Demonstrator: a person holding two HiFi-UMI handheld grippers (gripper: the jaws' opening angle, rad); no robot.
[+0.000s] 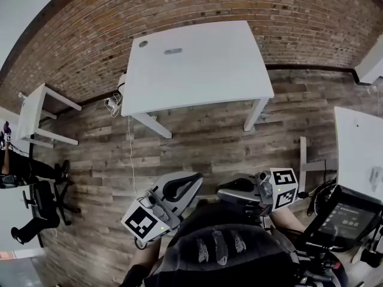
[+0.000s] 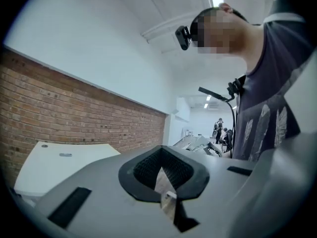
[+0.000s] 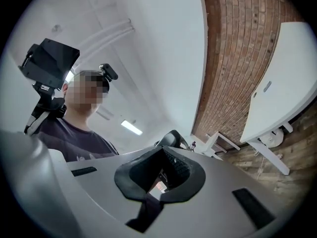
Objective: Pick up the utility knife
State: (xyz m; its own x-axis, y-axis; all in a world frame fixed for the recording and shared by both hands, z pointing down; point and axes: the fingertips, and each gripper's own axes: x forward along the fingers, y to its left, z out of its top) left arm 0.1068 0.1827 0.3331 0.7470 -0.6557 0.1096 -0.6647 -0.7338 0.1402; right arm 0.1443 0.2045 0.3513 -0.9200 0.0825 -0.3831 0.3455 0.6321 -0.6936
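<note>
Head view shows the utility knife, a small grey bar, lying on the white desk well ahead of the left hand-held gripper and right hand-held gripper, both pressed together and empty; it is probably light, rigid and smooth, best pinched across its mid-body.

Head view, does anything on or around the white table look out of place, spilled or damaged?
Nothing stands out. The white table stands level, with a small grey object lying flat toward its far side. A thin cable runs from its left corner across the floor.
</note>
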